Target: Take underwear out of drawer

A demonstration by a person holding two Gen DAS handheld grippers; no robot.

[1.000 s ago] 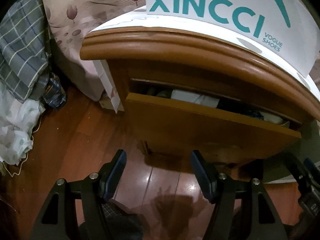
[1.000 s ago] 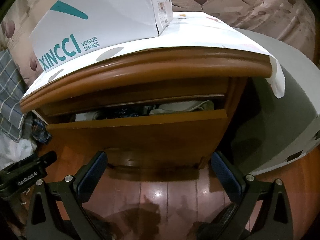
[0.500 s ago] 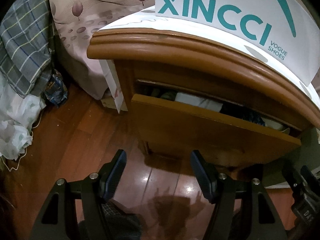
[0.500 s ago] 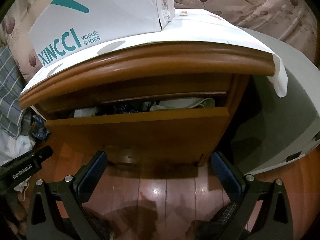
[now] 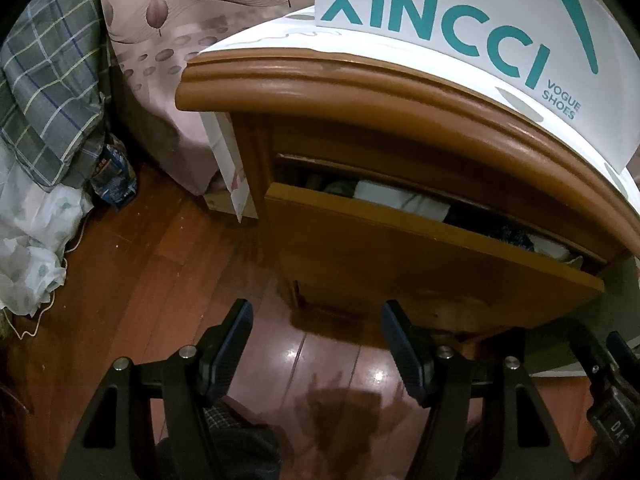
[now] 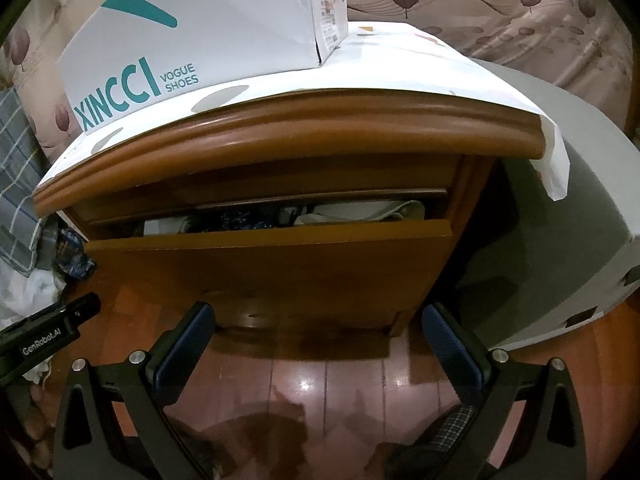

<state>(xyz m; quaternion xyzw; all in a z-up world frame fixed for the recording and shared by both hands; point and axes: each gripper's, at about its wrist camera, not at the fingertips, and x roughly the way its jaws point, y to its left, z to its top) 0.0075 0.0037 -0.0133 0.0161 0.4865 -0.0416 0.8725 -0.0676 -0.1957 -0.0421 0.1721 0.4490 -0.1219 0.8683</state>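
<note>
A wooden nightstand has its drawer (image 5: 420, 264) (image 6: 272, 276) pulled partly out. Folded clothes show in the gap: white fabric (image 5: 404, 202) (image 6: 360, 212) and a dark blue patterned piece (image 5: 512, 236) (image 6: 240, 220); I cannot tell which is underwear. My left gripper (image 5: 316, 320) hangs open over the floor in front of the drawer, nothing between its fingers. My right gripper (image 6: 318, 320) is open wider, also empty, below the drawer front. Part of the left gripper's body (image 6: 48, 332) shows at the right wrist view's left edge.
A white XINCCI shoe box (image 5: 460, 32) (image 6: 208, 40) sits on the paper-covered nightstand top. Plaid and white bedding (image 5: 44, 92) piles on the left. A grey box (image 6: 560, 220) stands right of the nightstand. Glossy wood floor (image 5: 160, 260) lies below.
The drawer front stands slightly further out and the nightstand has shifted a little right in the left wrist view. Both grippers keep the same opening.
</note>
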